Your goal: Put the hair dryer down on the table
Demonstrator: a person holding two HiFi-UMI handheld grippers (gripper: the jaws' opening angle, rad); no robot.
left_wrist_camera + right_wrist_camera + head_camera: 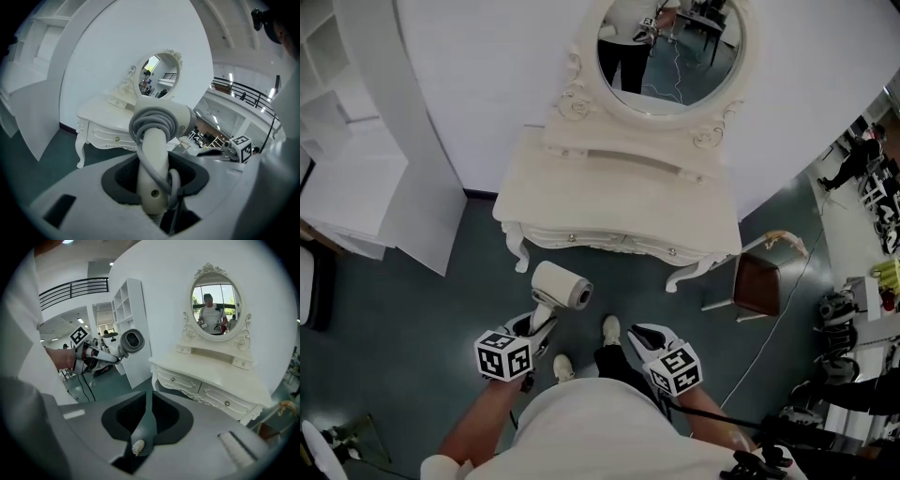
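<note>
Hair dryer [161, 119]: it is in the air in front of the table [619, 202], over the floor and not yet above the top; the body is up and the handle [152, 164] is down.
Left gripper [541, 321]: the jaws are clamped on the handle, and a strand of the wound cord [143, 123] passes between them too.
Right gripper [146, 420]: the jaws are together with nothing in them, well apart from the dryer.
Table top: it looks bare in front of the mirror [670, 47].
Step in hand: I think it is to carry the dryer forward over the top.
To do it well: lay it on its side, away from the front edge, and release only when it rests.
Risk: the round body may roll, and the cord may catch on a jaw.
</note>
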